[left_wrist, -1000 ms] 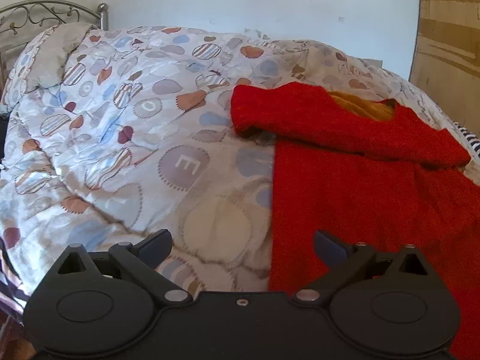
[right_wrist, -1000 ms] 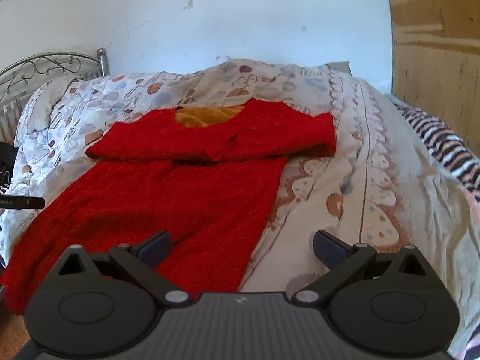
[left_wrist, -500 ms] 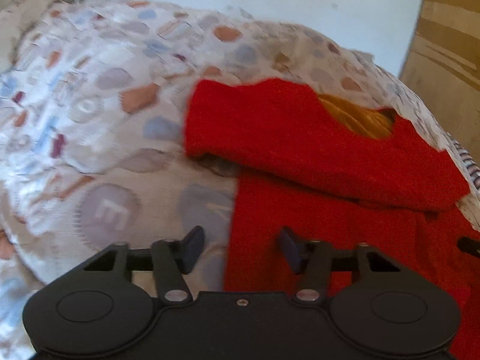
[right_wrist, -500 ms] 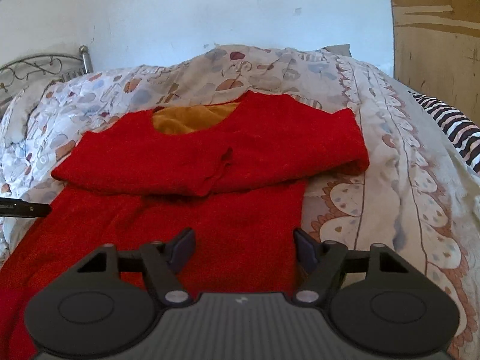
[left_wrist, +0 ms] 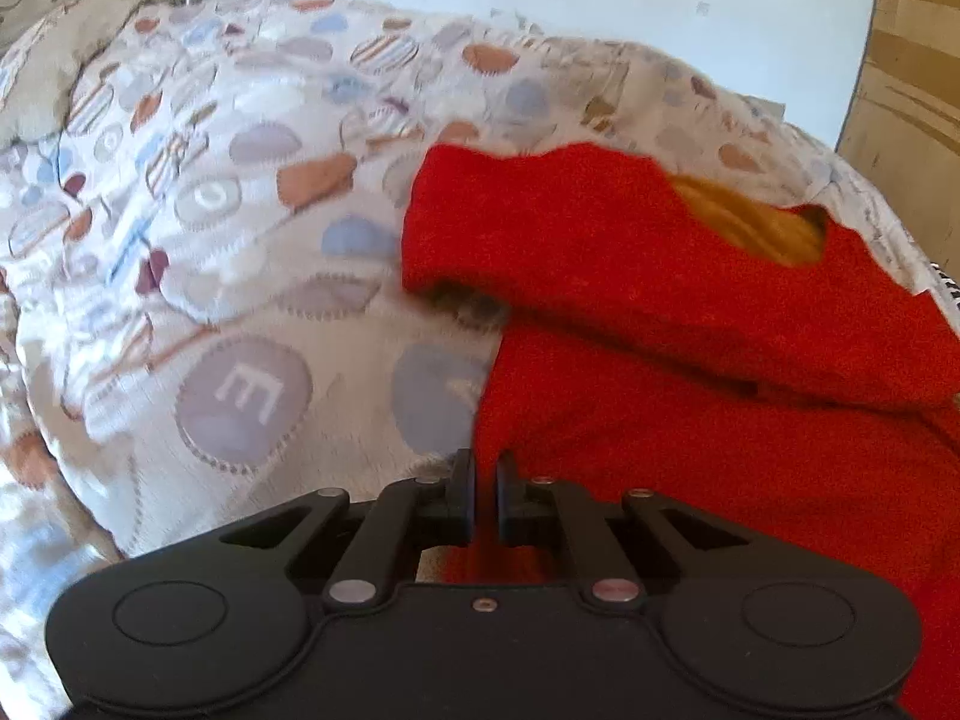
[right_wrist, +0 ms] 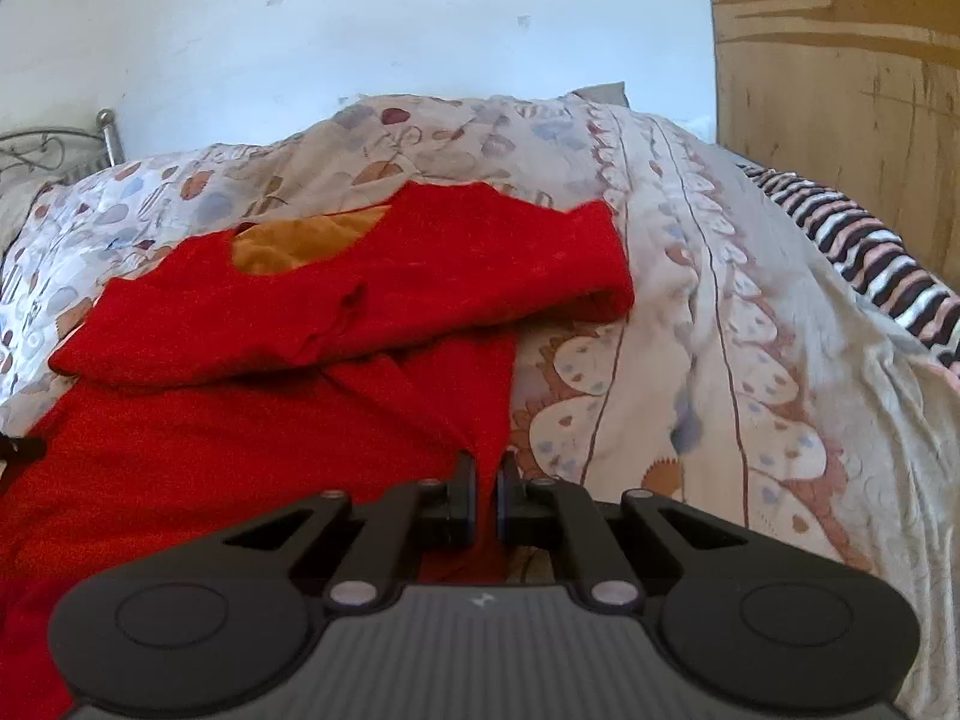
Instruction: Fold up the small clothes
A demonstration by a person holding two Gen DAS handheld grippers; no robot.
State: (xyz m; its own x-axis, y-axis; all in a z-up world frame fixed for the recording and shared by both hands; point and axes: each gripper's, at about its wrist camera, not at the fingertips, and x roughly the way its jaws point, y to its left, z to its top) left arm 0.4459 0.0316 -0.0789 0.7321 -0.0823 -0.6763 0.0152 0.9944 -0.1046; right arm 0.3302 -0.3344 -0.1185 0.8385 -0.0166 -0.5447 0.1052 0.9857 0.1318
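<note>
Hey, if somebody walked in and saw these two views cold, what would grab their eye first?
The bright red garment spread across the patterned quilt, its sleeves folded over the chest and an orange lining showing at the neck. Next, the two black grippers low in each view: the left gripper shut on the garment's left side edge, the right gripper shut on its right side edge.

A white letter "E" stands in a grey circle on the patterned quilt (left_wrist: pixel 240 324); nothing else reads.
</note>
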